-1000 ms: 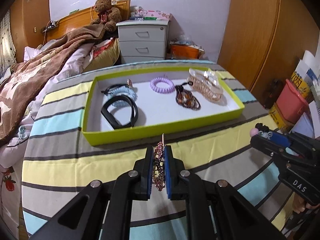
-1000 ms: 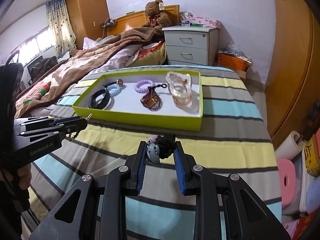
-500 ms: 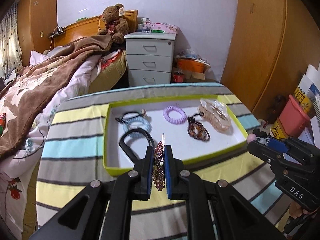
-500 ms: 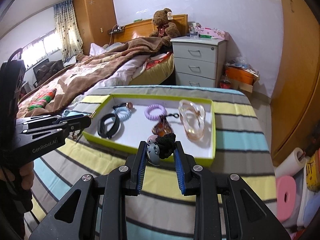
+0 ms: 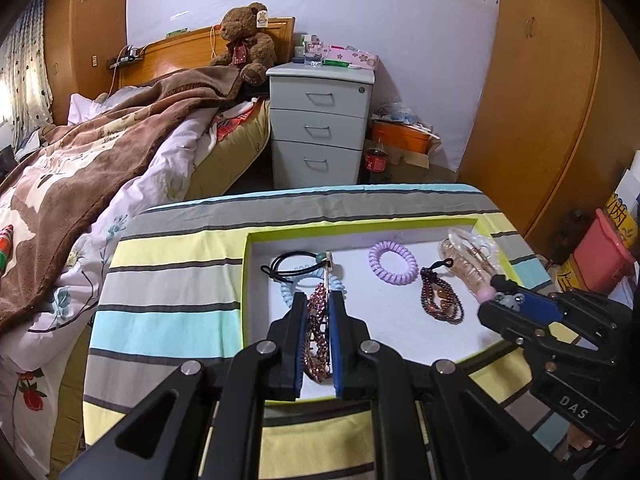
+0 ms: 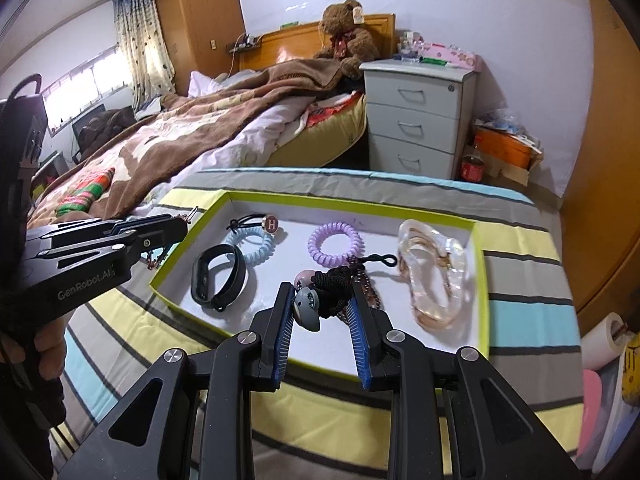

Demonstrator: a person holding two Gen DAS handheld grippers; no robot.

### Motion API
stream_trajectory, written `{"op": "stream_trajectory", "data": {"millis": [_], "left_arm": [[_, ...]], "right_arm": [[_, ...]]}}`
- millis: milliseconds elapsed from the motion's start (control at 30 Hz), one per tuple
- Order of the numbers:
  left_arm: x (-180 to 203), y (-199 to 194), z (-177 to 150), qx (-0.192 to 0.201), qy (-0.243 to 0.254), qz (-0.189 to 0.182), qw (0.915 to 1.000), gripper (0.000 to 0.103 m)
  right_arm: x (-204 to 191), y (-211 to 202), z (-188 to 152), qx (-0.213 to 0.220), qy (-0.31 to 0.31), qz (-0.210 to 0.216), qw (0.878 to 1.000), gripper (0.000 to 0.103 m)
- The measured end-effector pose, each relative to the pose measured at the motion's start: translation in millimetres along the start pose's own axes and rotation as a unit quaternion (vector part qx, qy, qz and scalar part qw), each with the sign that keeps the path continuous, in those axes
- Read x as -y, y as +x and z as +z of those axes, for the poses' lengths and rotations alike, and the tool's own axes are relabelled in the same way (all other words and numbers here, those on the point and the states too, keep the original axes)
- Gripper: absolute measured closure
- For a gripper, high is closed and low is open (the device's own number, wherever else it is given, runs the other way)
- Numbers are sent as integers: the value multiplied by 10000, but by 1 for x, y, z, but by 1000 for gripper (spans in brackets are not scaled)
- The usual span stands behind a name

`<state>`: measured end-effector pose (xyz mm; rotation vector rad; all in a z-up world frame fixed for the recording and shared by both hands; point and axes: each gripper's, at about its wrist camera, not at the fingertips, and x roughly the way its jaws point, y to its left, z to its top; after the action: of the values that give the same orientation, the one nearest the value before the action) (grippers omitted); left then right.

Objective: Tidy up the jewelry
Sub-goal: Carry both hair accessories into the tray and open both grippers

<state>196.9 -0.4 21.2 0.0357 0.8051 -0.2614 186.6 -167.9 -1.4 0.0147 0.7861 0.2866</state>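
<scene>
A: Left gripper (image 5: pixel 318 312): jaws nearly closed, clamped on a beaded red hair clip (image 5: pixel 316 334) standing edge-up between the blue pads. Clip hangs over the near left part of the green-rimmed tray (image 5: pixel 245 280).

B: Right gripper (image 6: pixel 322 306): jaws partly apart, pads pressing a black corded hair tie (image 6: pixel 334 290) with a grey charm (image 6: pixel 306 306) and a pink bead (image 6: pixel 303 278). It sits above the tray's near edge, roughly centre.

A: Tray contents, left wrist view: black elastic with a round charm (image 5: pixel 298 266) lying on a pale blue coil tie (image 5: pixel 294 286); purple coil tie (image 5: pixel 390 263) at centre; dark beaded bracelet (image 5: pixel 440 298) just right of it; clear claw clip (image 5: pixel 470 262) against the right wall.

B: Right wrist view adds a black band (image 6: pixel 218 278) at near left, touching the blue coil. Charm reads "H".

A: Tray rests on a striped cloth (image 5: pixel 168 292) over the table. Bed with brown blanket (image 5: pixel 92 168), teddy bear (image 5: pixel 244 50) and grey drawer unit (image 5: pixel 320 120) behind.
</scene>
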Motion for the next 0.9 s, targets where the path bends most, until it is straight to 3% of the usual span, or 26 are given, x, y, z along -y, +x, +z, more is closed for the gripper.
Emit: {"op": "stream_trajectory", "data": {"millis": [400,900], "left_arm": [[5,36,-11,-373,31,-39,9993,92],[7,48,-14,-528,91,-34,9986,92]], "right_arm": [[2,39,-2,-362,-78,-33,9993,76],[-1,49,-4,-421,-247,-162,9987,75]]}}
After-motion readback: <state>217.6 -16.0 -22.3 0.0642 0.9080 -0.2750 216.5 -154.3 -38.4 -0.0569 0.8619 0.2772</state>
